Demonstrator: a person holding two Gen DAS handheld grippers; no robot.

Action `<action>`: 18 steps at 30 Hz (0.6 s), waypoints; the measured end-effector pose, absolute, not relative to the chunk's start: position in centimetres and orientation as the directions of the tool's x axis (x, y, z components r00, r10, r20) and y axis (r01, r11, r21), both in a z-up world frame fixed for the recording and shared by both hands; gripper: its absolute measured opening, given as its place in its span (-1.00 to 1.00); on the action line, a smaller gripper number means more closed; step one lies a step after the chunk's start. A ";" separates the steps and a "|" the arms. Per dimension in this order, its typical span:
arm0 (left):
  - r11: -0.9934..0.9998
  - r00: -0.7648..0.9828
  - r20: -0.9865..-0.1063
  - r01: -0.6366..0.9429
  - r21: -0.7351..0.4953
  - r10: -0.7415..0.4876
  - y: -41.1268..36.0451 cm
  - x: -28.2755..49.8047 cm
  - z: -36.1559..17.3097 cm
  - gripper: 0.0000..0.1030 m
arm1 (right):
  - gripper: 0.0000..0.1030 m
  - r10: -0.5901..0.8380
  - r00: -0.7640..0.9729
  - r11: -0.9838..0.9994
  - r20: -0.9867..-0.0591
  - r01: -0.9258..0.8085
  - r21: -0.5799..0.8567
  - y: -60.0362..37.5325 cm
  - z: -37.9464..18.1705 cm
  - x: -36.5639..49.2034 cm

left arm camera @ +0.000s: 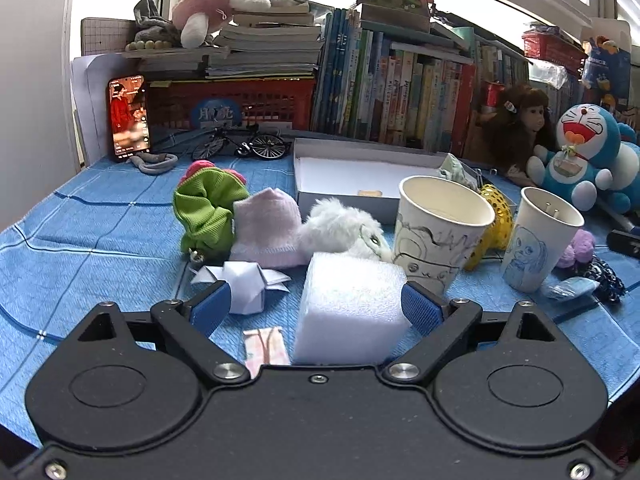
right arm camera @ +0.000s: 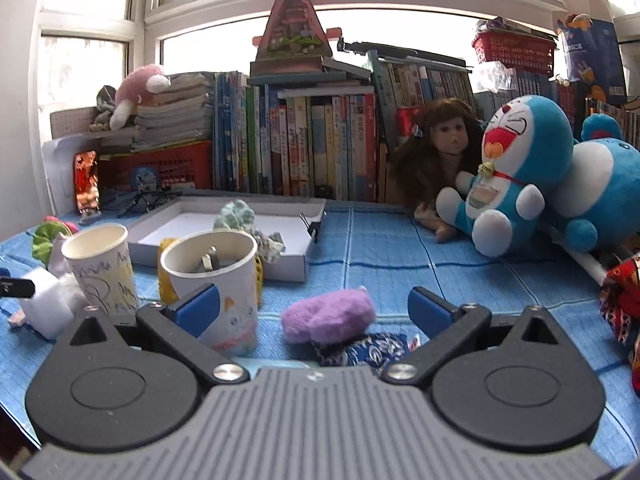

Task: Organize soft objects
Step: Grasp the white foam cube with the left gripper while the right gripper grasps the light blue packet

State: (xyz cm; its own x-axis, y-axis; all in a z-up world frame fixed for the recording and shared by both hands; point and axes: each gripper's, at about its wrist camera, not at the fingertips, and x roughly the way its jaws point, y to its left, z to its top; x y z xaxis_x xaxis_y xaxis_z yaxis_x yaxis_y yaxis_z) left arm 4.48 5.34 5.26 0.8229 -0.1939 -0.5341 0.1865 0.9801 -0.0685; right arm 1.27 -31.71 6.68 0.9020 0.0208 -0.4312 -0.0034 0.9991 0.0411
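The foam block's (left arm camera: 352, 304) base disappears behind the tool body, bottom centre. The patterned blue pouch (right arm camera: 372, 350) is half hidden too. At the right edge, a red patterned cloth (right arm camera: 624, 300) is cut off.

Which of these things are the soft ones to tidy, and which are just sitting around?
For the job: white foam block, purple fluffy toy, pink knit hat, green scrunchie.

Just lying about: paper cups, model bicycle, phone, books.

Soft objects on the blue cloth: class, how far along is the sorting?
Done: only a pale green fabric piece lies at the shallow white cardboard box. In hand: nothing yet; the open left tool straddles a white foam block, and the open right tool faces a purple fluffy pouch. Left: green scrunchie, pink knitted hat.
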 end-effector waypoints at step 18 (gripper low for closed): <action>0.981 0.817 -0.543 0.167 -0.100 -0.195 5.5 2.0 4.5 0.76 | 0.92 0.136 0.854 0.989 -0.501 -0.091 0.113 -29.5 3.7 0.2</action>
State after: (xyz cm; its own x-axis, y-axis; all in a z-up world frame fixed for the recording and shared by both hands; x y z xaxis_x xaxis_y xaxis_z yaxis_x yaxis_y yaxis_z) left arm 1.96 5.48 4.53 0.8171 -0.1948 -0.5426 0.1674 0.9808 -0.1000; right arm 0.15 -29.54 3.73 0.8545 0.1363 -0.5012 -0.0915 0.9894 0.1132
